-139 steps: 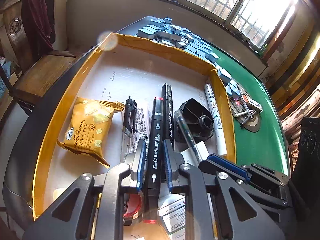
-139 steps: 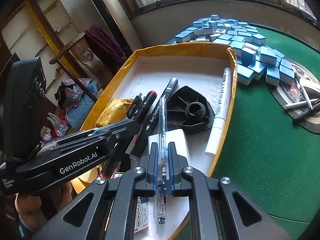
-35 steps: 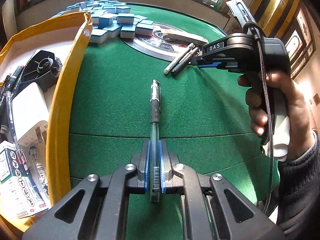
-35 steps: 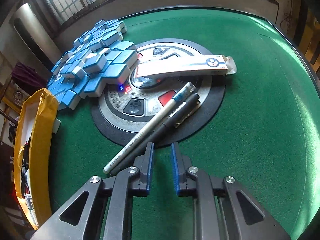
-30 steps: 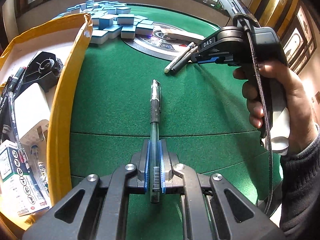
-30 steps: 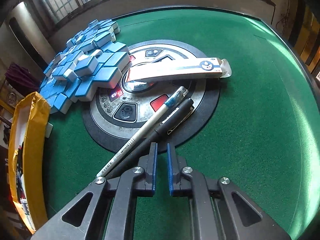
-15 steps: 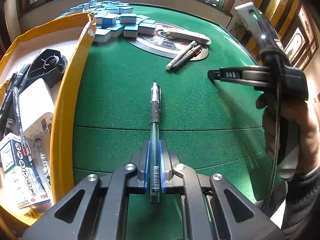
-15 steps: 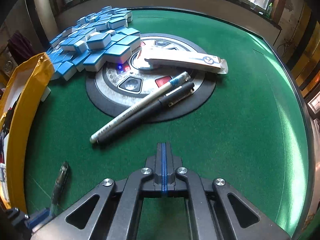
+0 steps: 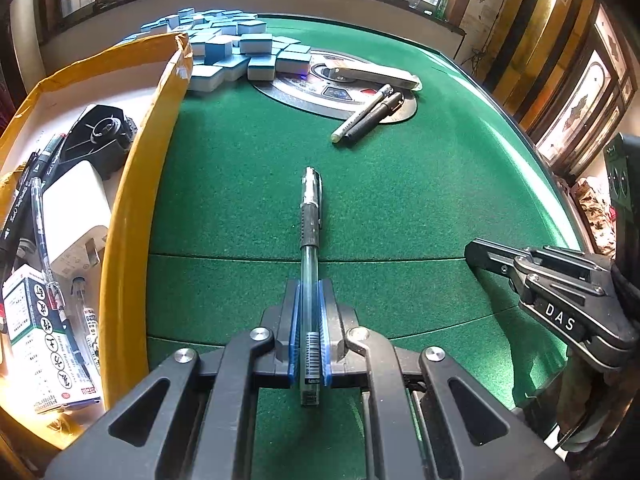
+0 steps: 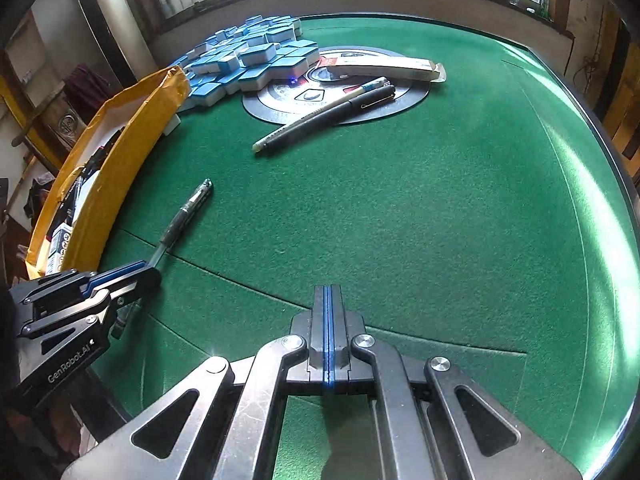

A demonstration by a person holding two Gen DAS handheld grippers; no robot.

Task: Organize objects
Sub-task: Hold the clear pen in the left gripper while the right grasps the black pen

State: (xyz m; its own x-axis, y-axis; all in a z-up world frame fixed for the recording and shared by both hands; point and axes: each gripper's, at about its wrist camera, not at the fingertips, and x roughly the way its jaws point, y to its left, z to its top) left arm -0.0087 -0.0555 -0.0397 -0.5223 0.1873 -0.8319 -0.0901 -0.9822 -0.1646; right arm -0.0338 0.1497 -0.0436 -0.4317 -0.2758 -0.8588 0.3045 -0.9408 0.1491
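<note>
The clear gel pen (image 9: 310, 240) sits clamped near its rear end between the blue pads of the left gripper (image 9: 309, 304), its capped tip pointing straight ahead over the green table (image 9: 420, 184). The yellow-rimmed box (image 9: 132, 184) lies just left of the pen. Beyond the pen's tip, a white pen (image 9: 362, 113) and black pen (image 9: 374, 118) rest side by side. Right of the pen, the right gripper (image 10: 328, 312) hovers pressed together, holding nothing.

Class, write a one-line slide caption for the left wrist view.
Left gripper holds a clear pen above the green table.
</note>
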